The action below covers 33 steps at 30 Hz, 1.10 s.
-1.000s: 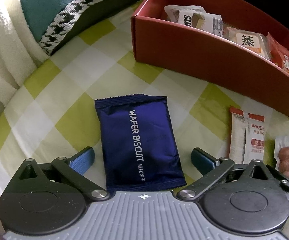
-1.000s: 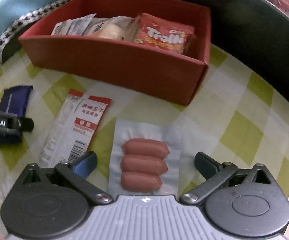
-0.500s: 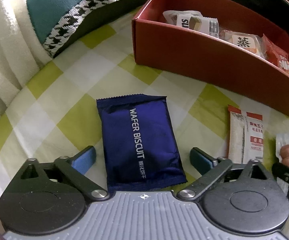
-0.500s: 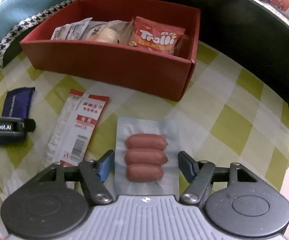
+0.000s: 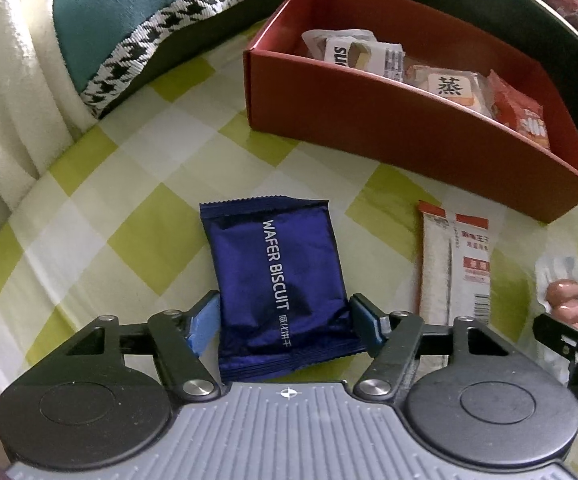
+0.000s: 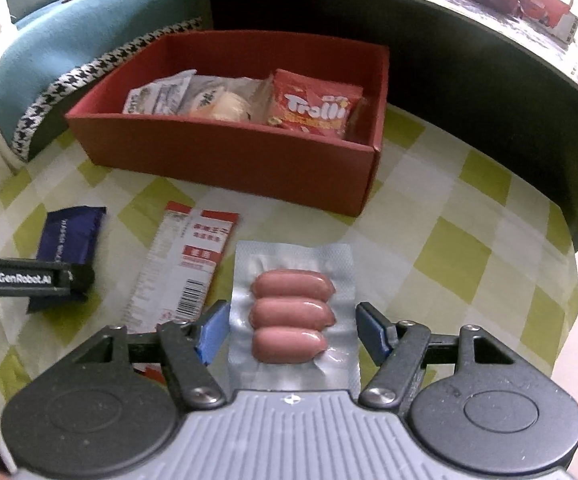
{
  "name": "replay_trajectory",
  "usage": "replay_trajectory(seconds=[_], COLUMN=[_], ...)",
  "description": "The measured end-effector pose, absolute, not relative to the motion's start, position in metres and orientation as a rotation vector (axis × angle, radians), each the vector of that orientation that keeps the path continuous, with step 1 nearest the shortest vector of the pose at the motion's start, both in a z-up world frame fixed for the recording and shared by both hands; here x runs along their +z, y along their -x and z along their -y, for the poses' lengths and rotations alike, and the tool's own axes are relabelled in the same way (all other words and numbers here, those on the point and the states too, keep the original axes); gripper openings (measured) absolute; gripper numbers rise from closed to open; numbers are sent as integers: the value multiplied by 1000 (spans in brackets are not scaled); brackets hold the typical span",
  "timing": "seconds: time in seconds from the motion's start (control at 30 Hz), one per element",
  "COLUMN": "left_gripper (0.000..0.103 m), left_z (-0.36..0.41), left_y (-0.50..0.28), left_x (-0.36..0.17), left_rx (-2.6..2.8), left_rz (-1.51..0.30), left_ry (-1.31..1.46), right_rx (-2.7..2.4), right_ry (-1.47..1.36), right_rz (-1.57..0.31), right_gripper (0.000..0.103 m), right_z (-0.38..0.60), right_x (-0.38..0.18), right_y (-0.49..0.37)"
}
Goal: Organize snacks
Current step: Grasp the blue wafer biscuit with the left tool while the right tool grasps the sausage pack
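Note:
A dark blue wafer biscuit packet (image 5: 277, 264) lies lengthwise between the pads of my left gripper (image 5: 285, 320). The jaws are closing, and both blue pads press its side edges, crumpling the near end. In the right wrist view a clear vacuum pack of three sausages (image 6: 293, 276) sits between the pads of my right gripper (image 6: 291, 324), pinched at both edges and held just above the cloth. Behind both stands the red box (image 6: 229, 160), open-topped, holding several snack packets. The left gripper's finger (image 6: 29, 278) crosses the wafer packet (image 6: 69, 236).
A white and red sachet (image 6: 185, 272) lies flat on the green-checked tablecloth (image 6: 469, 248) between the two packets. A teal cushion with houndstooth trim (image 5: 141, 44) lies left of the box. A dark curved edge (image 6: 489, 92) rises behind and to the right.
Both grippers went from wide open to closed on their packets, the right first, then the left. Both hands have risen slightly, so the box looks farther off.

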<state>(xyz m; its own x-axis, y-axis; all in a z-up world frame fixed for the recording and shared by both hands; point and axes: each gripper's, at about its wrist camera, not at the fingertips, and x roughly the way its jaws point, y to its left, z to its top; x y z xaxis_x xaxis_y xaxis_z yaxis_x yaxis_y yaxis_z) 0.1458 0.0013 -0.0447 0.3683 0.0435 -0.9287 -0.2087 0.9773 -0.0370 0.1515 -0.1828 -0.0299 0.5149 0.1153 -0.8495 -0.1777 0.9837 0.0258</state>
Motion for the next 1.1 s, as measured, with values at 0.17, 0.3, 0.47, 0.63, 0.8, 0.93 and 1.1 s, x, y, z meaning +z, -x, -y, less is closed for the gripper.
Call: replay_trajectory(seconds=[0.17, 0.3, 0.47, 0.63, 0.8, 0.93, 1.1], left_gripper=[73, 72, 72, 71, 71, 71, 71], left_z=[-3, -3, -1, -4, -1, 1, 5], left_y=[-137, -133, -127, -126, -124, -123, -119], left_x=[-37, -35, -33, -27, -17, -8, 4], left_rx=[152, 150, 134, 133, 123, 106, 87], left_rz=[-1171, -1172, -1174, -1151, -1126, -1107, -1071], left_ry=[168, 168, 161, 185, 201, 217, 221], right_rx=[197, 204, 218, 227, 235, 241, 251], right_ry=[56, 54, 53, 42, 35, 24, 9], right_rz=[-998, -998, -990, -973, -962, -949, -925], right_gripper=[70, 70, 70, 70, 70, 70, 70], right_z=[181, 181, 180, 180, 180, 181, 181], right_x=[-25, -24, -22, -16, -12, -8, 0], right_y=[-149, -150, -148, -148, -148, -147, -147])
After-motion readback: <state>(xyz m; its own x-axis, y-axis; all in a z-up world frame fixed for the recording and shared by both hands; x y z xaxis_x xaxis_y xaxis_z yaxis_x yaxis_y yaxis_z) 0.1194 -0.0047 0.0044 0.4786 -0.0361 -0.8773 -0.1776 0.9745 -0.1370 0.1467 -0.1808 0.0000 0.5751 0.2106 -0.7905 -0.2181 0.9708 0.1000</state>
